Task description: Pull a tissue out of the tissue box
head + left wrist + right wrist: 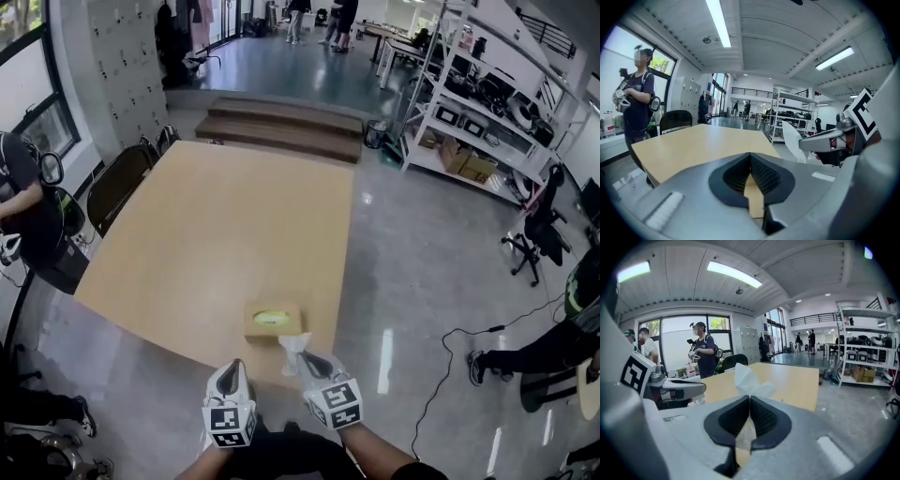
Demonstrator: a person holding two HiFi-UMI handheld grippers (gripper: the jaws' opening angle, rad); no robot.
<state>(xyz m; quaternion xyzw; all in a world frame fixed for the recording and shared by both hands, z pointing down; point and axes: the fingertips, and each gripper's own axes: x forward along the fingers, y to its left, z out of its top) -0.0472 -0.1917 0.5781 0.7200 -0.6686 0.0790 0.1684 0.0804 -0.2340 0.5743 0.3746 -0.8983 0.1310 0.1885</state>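
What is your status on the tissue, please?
Right gripper shut on tissue, pulled out of tissue box. Left gripper shut, empty. Nothing in the way.

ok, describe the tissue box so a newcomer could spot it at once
Start at the big tan table filling the middle of the head view. The tissue box sits near its closest edge, just ahead of the right claw, which pinches a white tissue. It is the only thing on the tabletop: a low tan box with a yellow-green oval on top.
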